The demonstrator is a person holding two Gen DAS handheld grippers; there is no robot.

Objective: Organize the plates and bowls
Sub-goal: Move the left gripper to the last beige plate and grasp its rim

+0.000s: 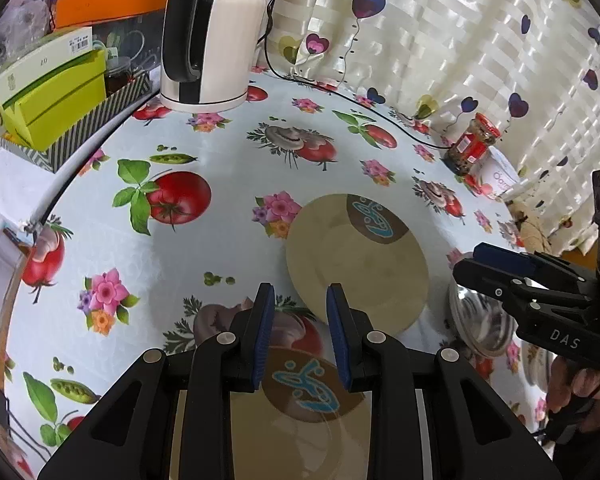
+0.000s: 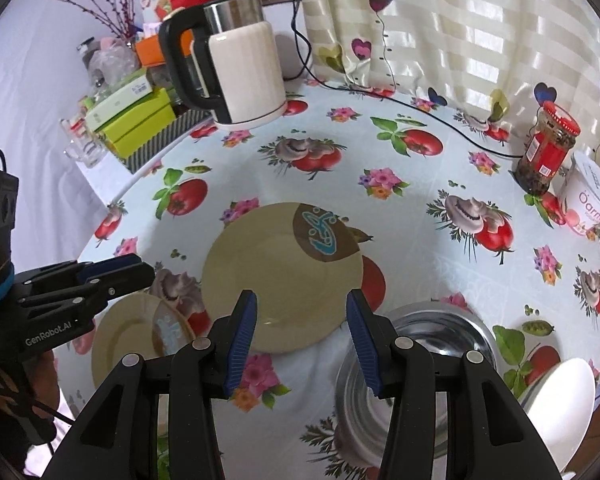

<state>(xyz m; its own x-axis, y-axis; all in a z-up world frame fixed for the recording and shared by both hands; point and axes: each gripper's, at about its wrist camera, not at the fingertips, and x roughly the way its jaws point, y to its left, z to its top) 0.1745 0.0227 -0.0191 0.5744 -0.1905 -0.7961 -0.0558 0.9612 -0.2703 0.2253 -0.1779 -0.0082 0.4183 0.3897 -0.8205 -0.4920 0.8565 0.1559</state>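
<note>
Hovering over the flowered tablecloth (image 2: pixel 400 216), both grippers point steeply down and carry nothing. The left gripper (image 1: pixel 300 336) has its jaws parted with no object between the pads; a small tan plate (image 1: pixel 300 412) lies directly beneath it, partly hidden by the gripper body. The right gripper (image 2: pixel 302 344) stands moderately wide, also empty.

The large tan plate (image 2: pixel 276 276) lies flat just ahead of both tools: its near rim sits between the right gripper's fingertips in the right wrist view, and slightly ahead and to the right of the left gripper's fingertips. Being round, it offers no long axis; a rim pinch from the near edge appears the likely approach. The right gripper seems the better aligned with that rim, while the left is nearer the small plate.

A steel bowl (image 2: pixel 432 344) sits below and to the right of the right gripper, touching or just beside the large plate's rim; this may crowd a grasp on that side. A white dish (image 2: pixel 564 392) lies farther right.

Beyond the plates stand an electric kettle (image 2: pixel 244 76), its cord (image 2: pixel 420 110), a red-lidded jar (image 2: pixel 548 148) and a yogurt tub (image 2: pixel 592 196), all well apart from the work area.
</note>
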